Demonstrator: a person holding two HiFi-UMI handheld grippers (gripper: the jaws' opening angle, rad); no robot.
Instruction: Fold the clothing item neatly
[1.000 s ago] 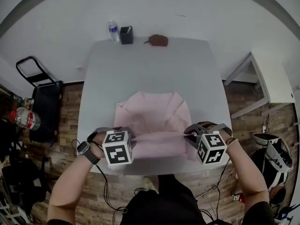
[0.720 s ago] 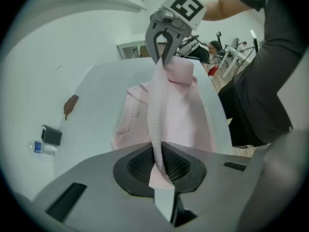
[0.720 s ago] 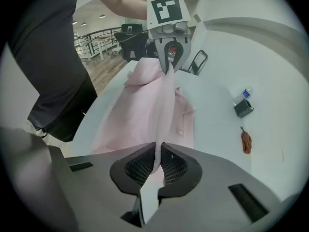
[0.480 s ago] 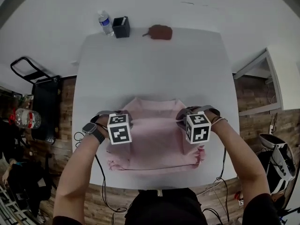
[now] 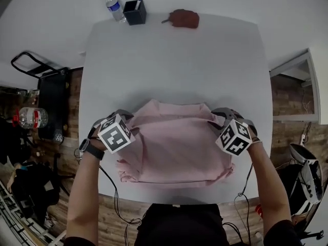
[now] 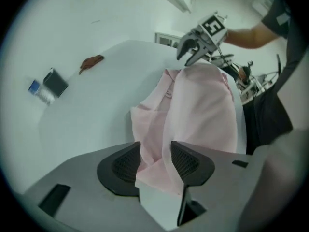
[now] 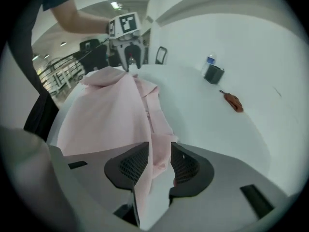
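A pink garment (image 5: 174,150) lies folded on the white table (image 5: 174,60), its folded-over layer reaching the far edge. My left gripper (image 5: 124,118) is at the garment's far left corner and my right gripper (image 5: 219,116) at the far right corner. In the left gripper view the jaws of the left gripper (image 6: 155,161) are opening, with a fold of pink cloth (image 6: 193,110) loose between the pads. In the right gripper view the right gripper (image 7: 159,163) is likewise opening, the cloth (image 7: 111,110) hanging slack in the gap.
A water bottle (image 5: 114,6), a black box (image 5: 136,12) and a brown object (image 5: 184,18) stand at the table's far edge. A black cart (image 5: 46,101) is on the floor to the left, a white bench (image 5: 307,86) to the right.
Both grippers carried the garment's near edge away from me and over to its far edge, then spread slightly outward. The jaws have parted from their tight grip.
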